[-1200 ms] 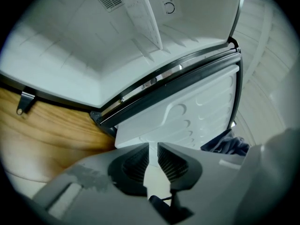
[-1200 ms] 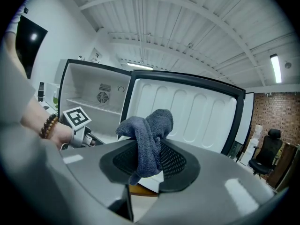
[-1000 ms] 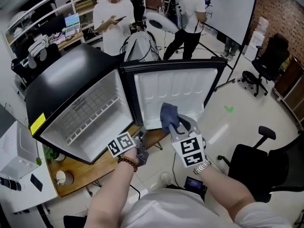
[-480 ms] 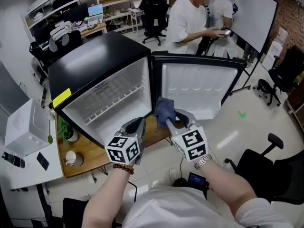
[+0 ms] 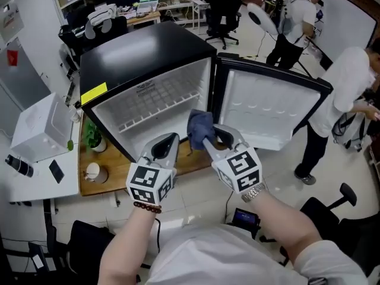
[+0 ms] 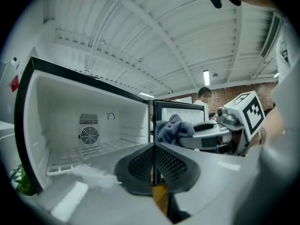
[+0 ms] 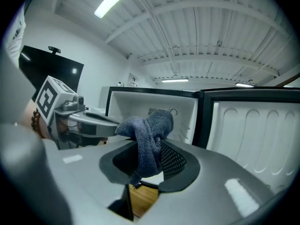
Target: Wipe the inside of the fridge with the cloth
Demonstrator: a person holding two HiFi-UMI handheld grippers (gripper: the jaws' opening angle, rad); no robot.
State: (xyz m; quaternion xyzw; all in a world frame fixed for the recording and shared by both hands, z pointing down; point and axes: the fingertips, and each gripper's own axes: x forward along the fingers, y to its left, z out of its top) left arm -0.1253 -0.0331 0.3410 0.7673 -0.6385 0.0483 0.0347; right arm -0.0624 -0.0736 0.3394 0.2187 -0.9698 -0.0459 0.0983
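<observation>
In front of the open black mini fridge (image 5: 142, 52) with its white inside, the right hand-held gripper (image 5: 206, 140) is clenched on the bunched blue-grey cloth (image 5: 200, 126), which hangs at the cavity's mouth. Beside it, the left hand-held gripper (image 5: 167, 140) has just drawn its jaws together on nothing. The white-lined door (image 5: 261, 108) is swung out to the right — a person (image 5: 335, 100) stands near its far edge. A wire shelf (image 5: 148, 108) crosses the cavity; the wooden bench (image 5: 110, 186) beneath carries a small green plant (image 5: 92, 136).
</observation>
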